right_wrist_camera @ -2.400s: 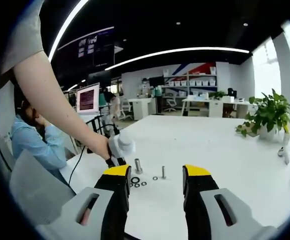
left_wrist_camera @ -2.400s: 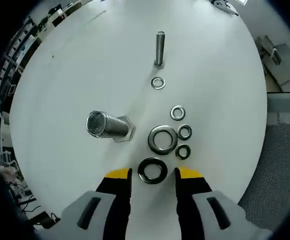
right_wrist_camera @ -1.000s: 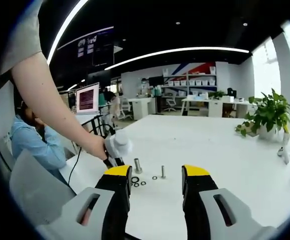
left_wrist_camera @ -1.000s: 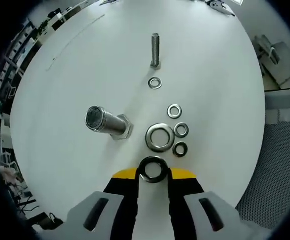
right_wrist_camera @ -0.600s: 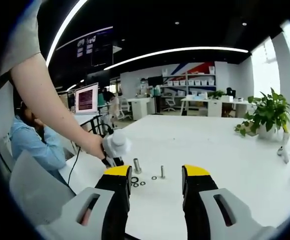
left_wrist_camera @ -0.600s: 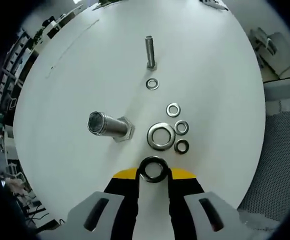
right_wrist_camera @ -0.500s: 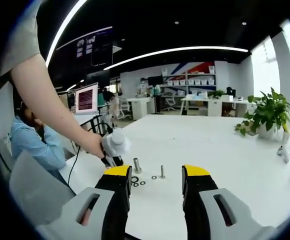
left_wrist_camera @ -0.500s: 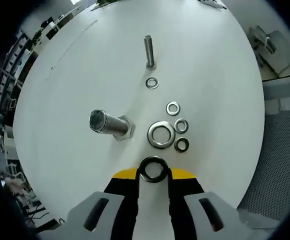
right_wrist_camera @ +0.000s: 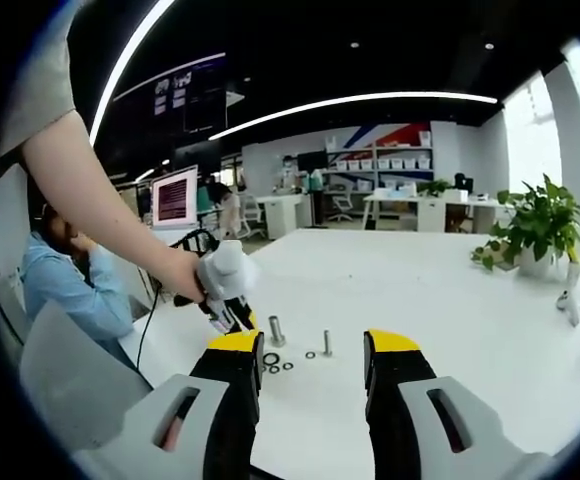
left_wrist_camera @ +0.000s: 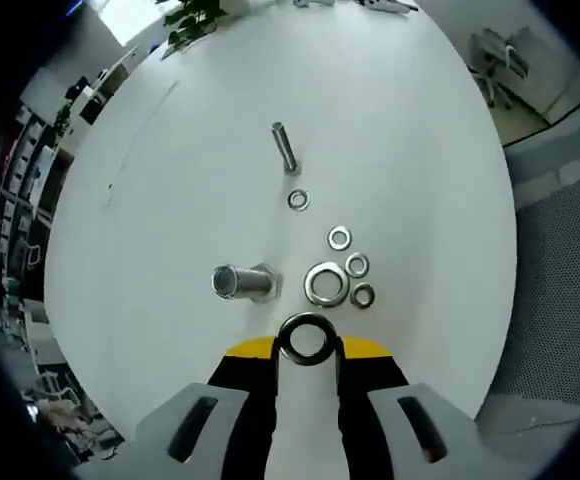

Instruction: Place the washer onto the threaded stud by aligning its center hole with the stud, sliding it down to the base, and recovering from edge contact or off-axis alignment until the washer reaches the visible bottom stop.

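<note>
Now the left gripper [left_wrist_camera: 307,345] is clenched on a dark washer [left_wrist_camera: 306,338], held above the white table [left_wrist_camera: 420,150] just short of the large threaded stud [left_wrist_camera: 242,282] and the loose washers [left_wrist_camera: 340,272]. Farther along stands a thin stud [left_wrist_camera: 283,148]. The right gripper [right_wrist_camera: 310,352] hangs released, apart from everything.

Held washer [left_wrist_camera: 306,339] nearest camera; large stud [left_wrist_camera: 243,282] beyond-left; loose washers [left_wrist_camera: 342,270] beyond-right; thin stud [left_wrist_camera: 284,149] farthest.
</note>
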The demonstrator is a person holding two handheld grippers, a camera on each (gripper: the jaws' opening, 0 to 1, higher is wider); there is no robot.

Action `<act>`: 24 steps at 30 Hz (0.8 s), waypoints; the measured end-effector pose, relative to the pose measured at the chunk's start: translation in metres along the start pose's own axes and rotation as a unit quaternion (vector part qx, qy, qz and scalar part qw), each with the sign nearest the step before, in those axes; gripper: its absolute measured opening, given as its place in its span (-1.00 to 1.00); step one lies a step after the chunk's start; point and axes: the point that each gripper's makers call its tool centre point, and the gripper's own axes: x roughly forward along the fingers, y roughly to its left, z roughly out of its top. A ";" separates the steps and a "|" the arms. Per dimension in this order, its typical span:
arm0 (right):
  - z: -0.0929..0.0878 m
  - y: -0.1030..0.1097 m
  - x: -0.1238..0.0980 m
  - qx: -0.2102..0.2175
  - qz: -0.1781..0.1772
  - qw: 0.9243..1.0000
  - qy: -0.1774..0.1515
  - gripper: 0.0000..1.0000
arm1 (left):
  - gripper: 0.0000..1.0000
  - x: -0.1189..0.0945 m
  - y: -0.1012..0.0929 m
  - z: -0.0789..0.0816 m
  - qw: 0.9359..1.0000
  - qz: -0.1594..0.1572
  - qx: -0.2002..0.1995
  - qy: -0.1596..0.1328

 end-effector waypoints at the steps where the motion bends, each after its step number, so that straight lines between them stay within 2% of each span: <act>1: 0.000 0.000 0.000 -0.001 0.001 1.000 0.000 -0.15 | -0.60 -0.004 0.002 0.002 1.000 0.002 0.000 -0.004; 11: 0.000 0.002 0.000 -0.003 0.003 1.000 0.000 -0.15 | -0.60 -0.025 0.015 0.021 0.999 0.023 0.036 -0.022; 16: 0.000 0.002 0.000 -0.005 0.002 1.000 -0.001 -0.15 | -0.60 -0.026 0.026 0.029 0.999 0.027 0.032 -0.026; 24: 0.001 0.002 0.000 -0.008 0.002 1.000 -0.001 -0.15 | -0.60 -0.024 0.037 0.030 0.999 0.027 0.024 -0.018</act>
